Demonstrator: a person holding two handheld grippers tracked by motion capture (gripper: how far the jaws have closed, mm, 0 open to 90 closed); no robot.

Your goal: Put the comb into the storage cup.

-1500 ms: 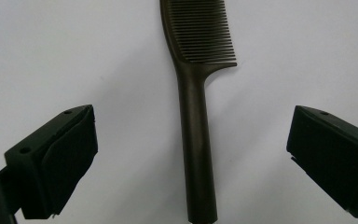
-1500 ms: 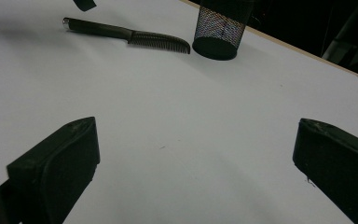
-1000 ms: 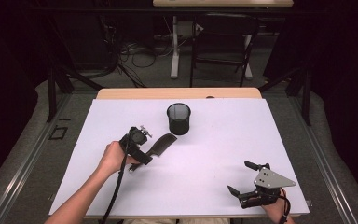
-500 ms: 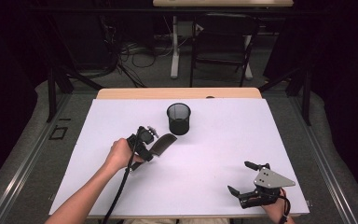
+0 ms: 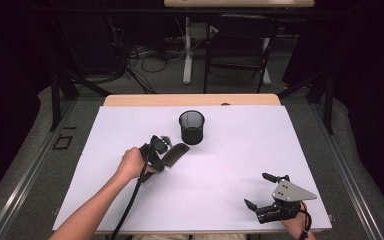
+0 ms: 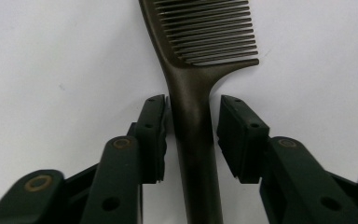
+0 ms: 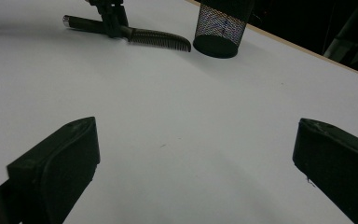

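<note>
Dark brown plastic comb [image 6: 200, 70] lies flat on the white table [image 5: 230, 150], left of centre, teeth end pointing toward the black mesh cup [image 5: 192, 127] that stands just beyond it at the far middle. Left tool [image 6: 191, 135] straddles the comb's handle just below the teeth; jaws have just been closing w/ the handle between them. Its left pad looks to be at the handle, while a thin gap shows at the right pad, so no firm grip yet. Gripping at the neck rather than the handle's tip prob. keeps the comb balanced for a lift, and the low, near-flat approach suits a thin thing on a flat surface. Cup's open mouth faces up and is close by, a likely place to drop the comb in. Right tool [image 5: 267, 192] rests at the near right corner, jaws wide apart and empty, well clear of the left hand [image 5: 129, 164] so as not to obstruct.
</note>
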